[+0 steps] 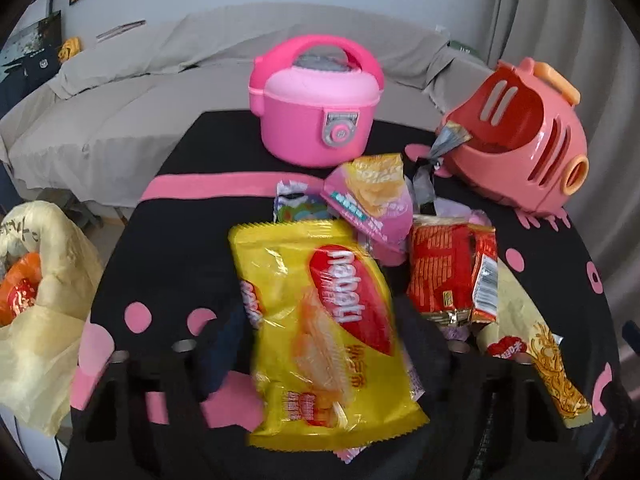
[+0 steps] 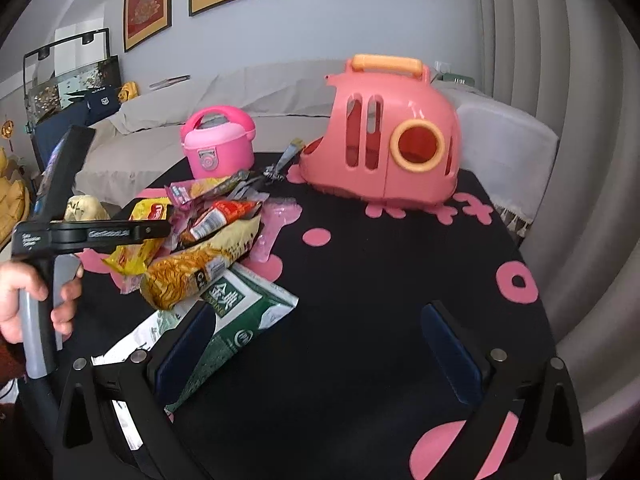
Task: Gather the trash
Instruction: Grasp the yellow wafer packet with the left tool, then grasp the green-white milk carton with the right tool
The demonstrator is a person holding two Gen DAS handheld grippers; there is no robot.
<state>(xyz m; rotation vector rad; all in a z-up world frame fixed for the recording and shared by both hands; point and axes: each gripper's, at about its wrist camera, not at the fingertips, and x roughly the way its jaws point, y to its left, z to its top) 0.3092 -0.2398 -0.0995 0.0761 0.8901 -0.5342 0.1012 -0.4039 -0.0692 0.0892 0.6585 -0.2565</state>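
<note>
Now left tool point(image 1: 320, 332) clamps yellow packet point(image 1: 340, 264) (mid-table); right tool point(image 2: 320, 316) gapes over bare cloth point(image 2: 360, 248).

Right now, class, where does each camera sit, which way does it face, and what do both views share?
Left wrist: on the left gripper, facing down at the yellow wafer packet between its fingers, which alone show.
Right wrist: on the open right gripper, facing the salmon toy carrier; its fingers and a hand show.
Shared: pink toy cooker, carrier, packet.

Wrappers point(image 1: 328, 320) heaped mid-table point(image 1: 168, 248) — rice cooker point(image 1: 316, 100) behind, basket point(image 1: 520, 144) right.
</note>
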